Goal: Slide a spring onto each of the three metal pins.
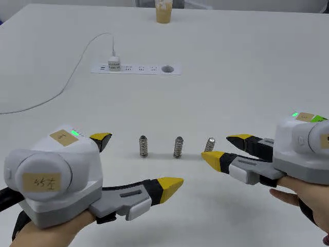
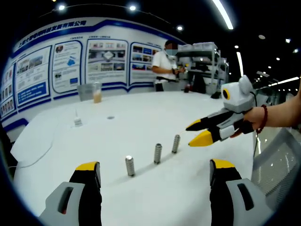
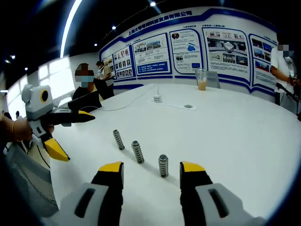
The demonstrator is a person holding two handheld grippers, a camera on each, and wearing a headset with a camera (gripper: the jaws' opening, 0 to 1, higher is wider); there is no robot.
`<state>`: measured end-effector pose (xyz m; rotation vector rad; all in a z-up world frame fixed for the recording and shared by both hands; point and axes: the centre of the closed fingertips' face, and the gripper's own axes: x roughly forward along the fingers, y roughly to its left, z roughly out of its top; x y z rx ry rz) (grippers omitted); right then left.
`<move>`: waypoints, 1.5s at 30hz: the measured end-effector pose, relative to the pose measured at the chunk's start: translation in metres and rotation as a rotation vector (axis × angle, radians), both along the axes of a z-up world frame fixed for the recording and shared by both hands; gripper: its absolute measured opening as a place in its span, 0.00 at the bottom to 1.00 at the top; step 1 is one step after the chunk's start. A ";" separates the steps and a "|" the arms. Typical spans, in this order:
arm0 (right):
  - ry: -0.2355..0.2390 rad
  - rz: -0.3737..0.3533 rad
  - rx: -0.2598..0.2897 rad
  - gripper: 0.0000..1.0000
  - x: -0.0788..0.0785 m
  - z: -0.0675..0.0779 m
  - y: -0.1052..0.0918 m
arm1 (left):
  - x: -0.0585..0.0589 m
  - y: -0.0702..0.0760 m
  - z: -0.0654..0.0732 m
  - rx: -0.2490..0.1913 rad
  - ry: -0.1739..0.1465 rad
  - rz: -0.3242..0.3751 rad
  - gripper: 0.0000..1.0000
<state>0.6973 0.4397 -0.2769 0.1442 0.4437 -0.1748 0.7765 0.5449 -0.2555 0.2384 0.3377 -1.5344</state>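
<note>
- Your left gripper (image 2: 155,165) stood wide open, gripping nothing.
- Your right gripper (image 1: 221,146) was partly open and empty, just beside three upright springs (image 1: 178,147) on the table (image 1: 231,77).

A wide white table (image 1: 257,92) carried a power strip (image 1: 136,68) with a plugged charger (image 1: 113,64) and a cup (image 1: 164,11) near its far edge. Blue-trimmed posters (image 2: 67,66) lined the wall (image 2: 47,29) under ceiling strip lights (image 2: 224,14); shelves (image 2: 204,59) stood beyond.
</note>
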 end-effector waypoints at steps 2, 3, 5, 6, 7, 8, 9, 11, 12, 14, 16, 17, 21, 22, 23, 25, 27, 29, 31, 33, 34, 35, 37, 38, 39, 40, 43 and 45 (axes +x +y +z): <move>-0.001 0.011 -0.005 0.51 -0.003 0.003 0.004 | 0.000 0.002 0.001 0.000 0.005 -0.001 0.98; 0.000 0.015 -0.004 0.52 -0.004 0.004 0.005 | 0.000 0.002 0.001 0.001 0.007 -0.001 0.99; 0.011 0.021 0.009 0.56 -0.007 0.004 0.009 | -0.001 0.004 0.002 0.002 0.007 -0.003 0.99; 0.010 0.025 0.010 0.57 -0.008 0.004 0.010 | -0.001 0.005 0.002 0.005 0.006 -0.004 0.99; 0.010 0.026 0.011 0.57 -0.009 0.005 0.011 | -0.001 0.006 0.002 0.009 0.005 -0.006 0.99; 0.013 0.029 0.011 0.58 -0.010 0.005 0.013 | -0.001 0.007 0.002 0.010 0.005 -0.007 0.99; 0.015 0.031 0.012 0.59 -0.012 0.005 0.014 | -0.002 0.008 0.002 0.010 0.005 -0.008 1.00; 0.026 0.038 0.013 0.61 -0.014 0.004 0.017 | -0.002 0.010 0.002 0.007 0.005 -0.009 1.00; 0.030 0.042 0.011 0.62 -0.016 0.005 0.019 | -0.002 0.012 0.001 0.017 -0.001 -0.009 1.00; 0.033 0.047 0.010 0.64 -0.018 0.006 0.022 | -0.003 0.013 0.001 0.019 -0.001 -0.011 1.00; 0.033 0.053 0.019 0.66 -0.021 0.006 0.025 | -0.003 0.016 0.002 0.018 0.005 -0.012 1.00; 0.033 0.055 0.022 0.67 -0.022 0.006 0.027 | -0.004 0.016 0.002 0.021 0.005 -0.013 1.00; 0.040 0.065 0.018 0.70 -0.028 0.007 0.033 | -0.006 0.021 0.004 0.023 0.005 -0.018 1.00; 0.040 0.062 0.014 0.71 -0.029 0.007 0.034 | -0.006 0.023 0.004 0.023 0.007 -0.018 1.00; 0.040 0.061 0.012 0.73 -0.030 0.008 0.035 | -0.007 0.024 0.005 0.023 0.009 -0.018 1.00; 0.039 0.061 0.006 0.73 -0.032 0.010 0.036 | -0.008 0.027 0.005 0.028 0.006 -0.017 1.00; 0.036 0.059 -0.001 0.75 -0.035 0.012 0.036 | -0.008 0.029 0.005 0.029 0.003 -0.018 1.00; 0.035 0.059 0.000 0.78 -0.036 0.013 0.037 | -0.009 0.031 0.006 0.030 0.004 -0.019 1.00; 0.041 0.064 0.003 0.79 -0.038 0.012 0.038 | -0.009 0.032 0.006 0.031 0.004 -0.015 1.00; 0.044 0.066 -0.001 0.81 -0.041 0.013 0.040 | -0.009 0.034 0.006 0.031 0.006 -0.006 1.00; 0.045 0.066 -0.001 0.82 -0.042 0.013 0.041 | -0.009 0.035 0.006 0.031 0.008 -0.005 1.00; 0.044 0.069 0.003 0.84 -0.042 0.014 0.042 | -0.009 0.037 0.006 0.034 0.010 -0.002 1.00; 0.047 0.070 0.010 0.86 -0.043 0.014 0.045 | -0.008 0.038 0.005 0.042 0.006 0.002 1.00; 0.050 0.075 0.005 0.87 -0.044 0.013 0.047 | -0.008 0.039 0.004 0.045 0.003 0.002 1.00; 0.049 0.076 -0.002 0.88 -0.045 0.014 0.048 | -0.008 0.040 0.004 0.046 0.002 0.003 1.00; 0.051 0.080 -0.007 0.89 -0.045 0.014 0.050 | -0.008 0.041 0.005 0.045 0.002 0.005 1.00; 0.040 0.078 0.007 0.92 -0.045 0.015 0.053 | -0.007 0.043 0.006 0.043 0.004 0.008 1.00; 0.033 0.071 0.017 0.93 -0.045 0.016 0.054 | -0.007 0.044 0.006 0.047 -0.001 0.007 1.00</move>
